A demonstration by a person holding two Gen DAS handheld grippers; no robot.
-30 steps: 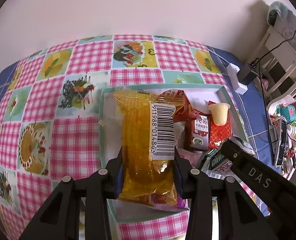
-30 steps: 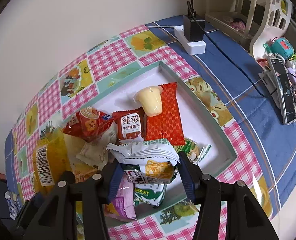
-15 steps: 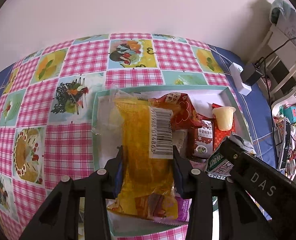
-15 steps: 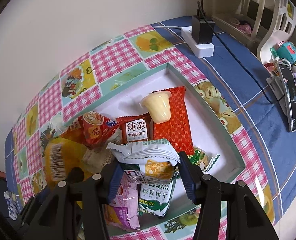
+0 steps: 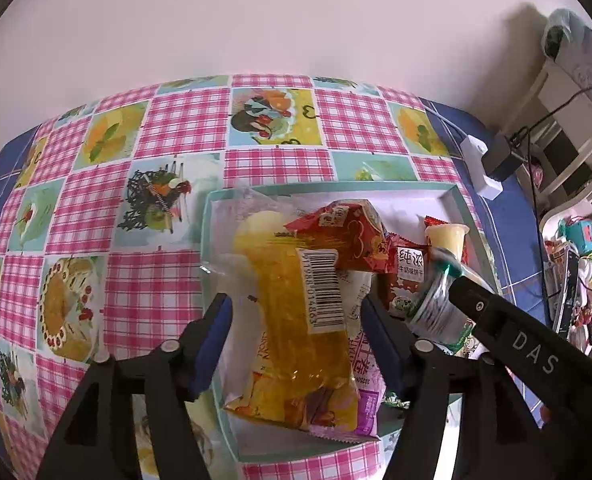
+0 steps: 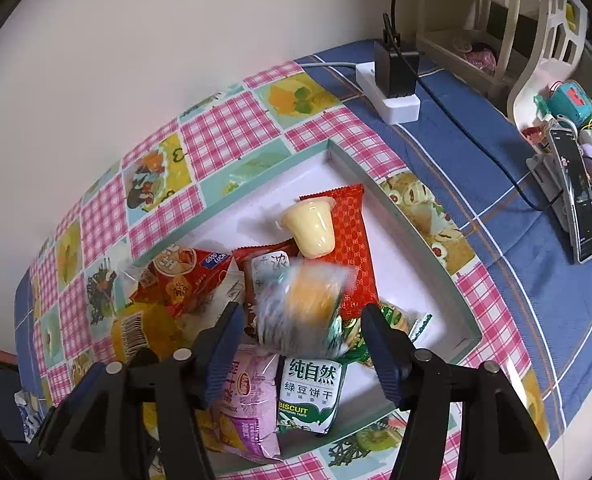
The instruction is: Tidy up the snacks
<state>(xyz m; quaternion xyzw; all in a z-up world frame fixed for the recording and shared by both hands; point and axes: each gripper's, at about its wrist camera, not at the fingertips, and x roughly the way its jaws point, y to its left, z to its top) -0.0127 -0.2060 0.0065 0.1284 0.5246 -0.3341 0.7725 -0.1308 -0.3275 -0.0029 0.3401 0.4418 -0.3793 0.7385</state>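
A shallow white tray with a teal rim (image 5: 454, 196) (image 6: 412, 236) holds a pile of snacks. My left gripper (image 5: 293, 330) is open above it; the yellow barcoded packet (image 5: 296, 320) lies between the fingers, resting on the pile. My right gripper (image 6: 300, 334) is open; the green-and-white biscuit packet (image 6: 302, 306) is blurred between its fingers, dropping onto the pile, and also shows in the left wrist view (image 5: 436, 308). Other snacks in the tray: a red packet (image 6: 352, 248), a jelly cup (image 6: 310, 226), a pink packet (image 6: 247, 400), a green biscuit pack (image 6: 310, 396).
The table has a pink checked cloth with fruit pictures (image 5: 95, 216). A white power strip with a black adapter (image 6: 396, 80) lies behind the tray. A phone on a stand (image 6: 576, 188) and small toys sit at the right, near a white rack (image 6: 496, 40).
Both grippers have opened. The yellow packet has dropped from the left gripper onto the tray pile. The green-and-white biscuit packet has left the right gripper and is falling, blurred.
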